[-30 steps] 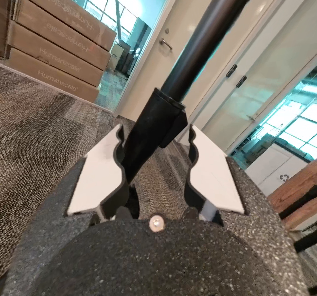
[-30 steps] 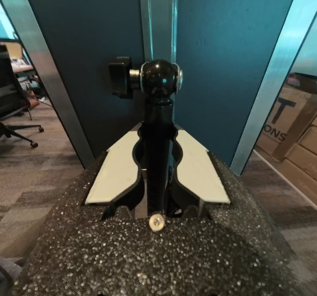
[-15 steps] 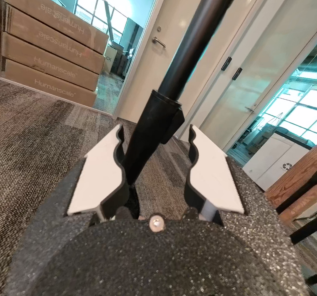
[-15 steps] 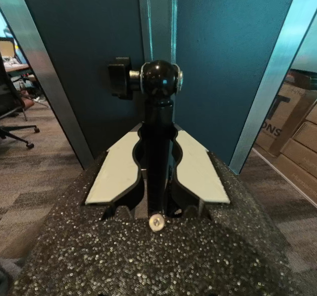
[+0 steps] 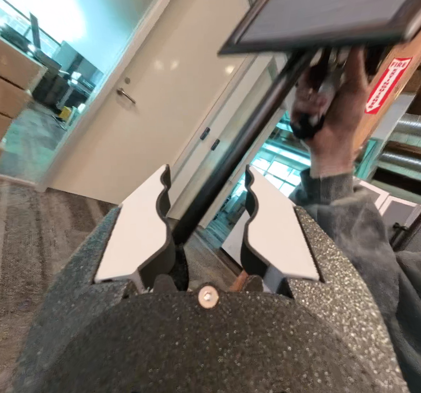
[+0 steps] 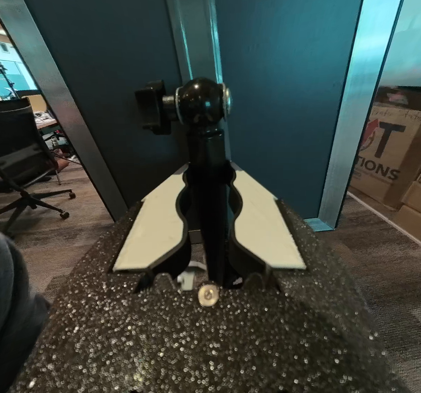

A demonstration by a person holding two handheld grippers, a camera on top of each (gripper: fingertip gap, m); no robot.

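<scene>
Left wrist view: left claw [image 5: 207,202] is wide, fingers [image 5: 136,229] well apart. A black pole [image 5: 230,165] runs up slantwise through the gap, lying near the left finger; contact cannot be told. The pole's top meets a dark-framed panel [image 5: 330,10], blurred. A bare hand [image 5: 330,117] in a grey sleeve [image 5: 346,218] grips the hardware under the panel, beside the pole top. Behind: white door [image 5: 145,113] with lever handle, grey carpet [image 5: 34,234], wood post [image 5: 391,81] with a red-and-white sticker, cardboard boxes [image 5: 9,85] at far left.

Right wrist view: right claw [image 6: 208,172] is narrow, closed on a black rod [image 6: 211,211] that stands upright between the fingers. The rod ends above the fingertips in a black ball joint [image 6: 200,105] with a side knob [image 6: 151,111] on its left. Just behind is a dark teal wall [image 6: 273,74] with metal frame strips. An office chair [image 6: 22,165] stands at left, printed cardboard boxes [image 6: 387,154] at right, carpet below.
</scene>
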